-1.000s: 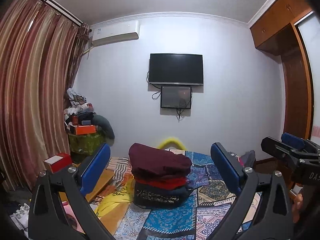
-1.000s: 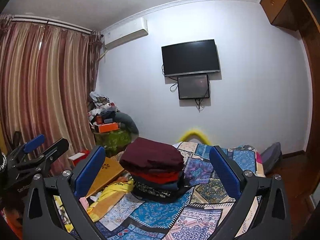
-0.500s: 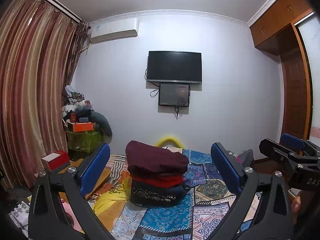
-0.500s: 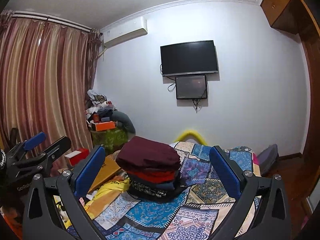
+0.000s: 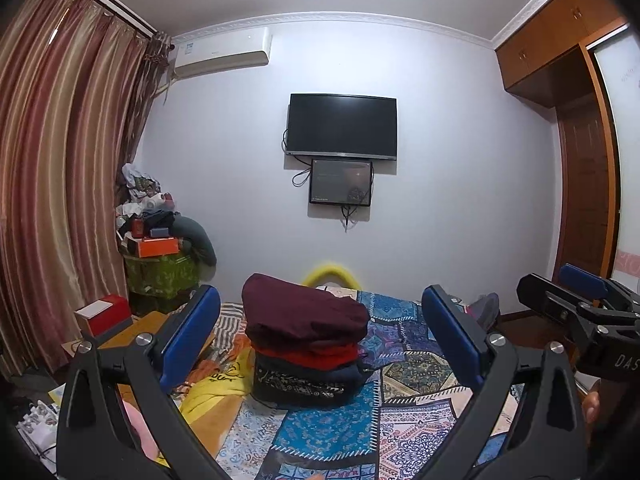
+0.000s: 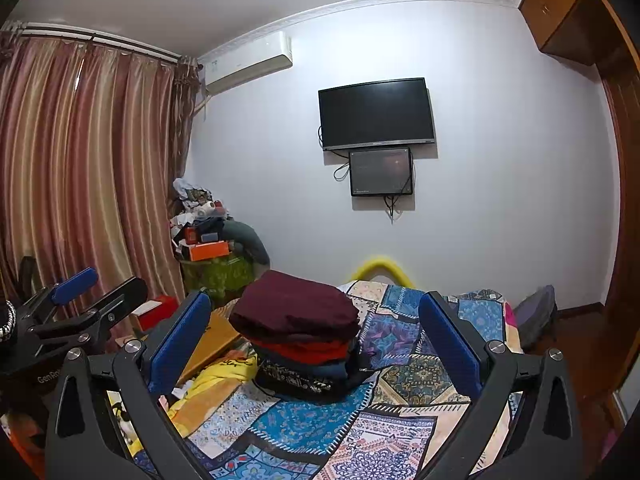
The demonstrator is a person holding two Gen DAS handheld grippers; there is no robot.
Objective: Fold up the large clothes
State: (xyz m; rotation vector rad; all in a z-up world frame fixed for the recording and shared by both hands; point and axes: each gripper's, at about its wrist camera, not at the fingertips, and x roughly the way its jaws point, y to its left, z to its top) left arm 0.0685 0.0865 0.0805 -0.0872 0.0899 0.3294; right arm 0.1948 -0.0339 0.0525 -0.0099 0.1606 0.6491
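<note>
My left gripper [image 5: 320, 336]: blue pads spread wide, nothing between them, held above the bed. My right gripper [image 6: 316, 340]: likewise spread wide and empty, level with the left.

Stack of folded clothes [image 5: 306, 344]: maroon piece on top, red beneath, dark patterned items at the bottom; sits on the patchwork bedspread [image 5: 332, 432] toward its far left part. Yellow garment [image 5: 216, 386]: crumpled at the bedspread's left edge, just beside the stack.
</note>
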